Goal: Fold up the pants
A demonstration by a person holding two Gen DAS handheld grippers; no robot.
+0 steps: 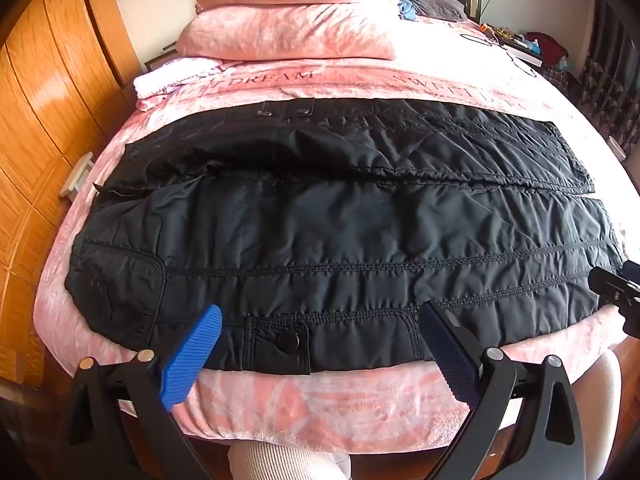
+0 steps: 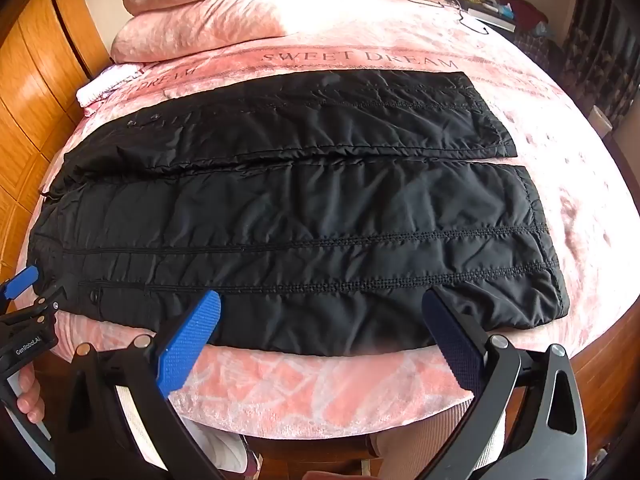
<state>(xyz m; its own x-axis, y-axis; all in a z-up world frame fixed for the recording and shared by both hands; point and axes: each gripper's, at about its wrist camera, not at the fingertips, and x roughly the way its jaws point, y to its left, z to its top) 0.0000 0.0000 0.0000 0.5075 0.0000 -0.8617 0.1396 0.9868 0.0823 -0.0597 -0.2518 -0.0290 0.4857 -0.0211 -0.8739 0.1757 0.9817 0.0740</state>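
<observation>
Both grippers hover spread wide, empty, at the pink plush bed's (image 1: 320, 412) near edge: left gripper (image 1: 320, 324) by the black quilted pants' (image 1: 340, 224) waist, right gripper (image 2: 320, 312) by the cuff. Pink pillows (image 1: 288, 32) lie stacked at the far edge.

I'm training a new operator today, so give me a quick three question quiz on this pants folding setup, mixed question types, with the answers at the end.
1. True or false: the black pants are already folded in half.
2. Multiple choice: the pants' waist end lies toward A) the wooden wardrobe, B) the cluttered right side of the room, C) the pillows.
3. Fill in: both the left gripper and the right gripper are ____, poised at the near edge of the pants.

Key
1. False: both legs lie flat, side by side, on the pink blanket.
2. A.
3. Open, holding nothing.
</observation>
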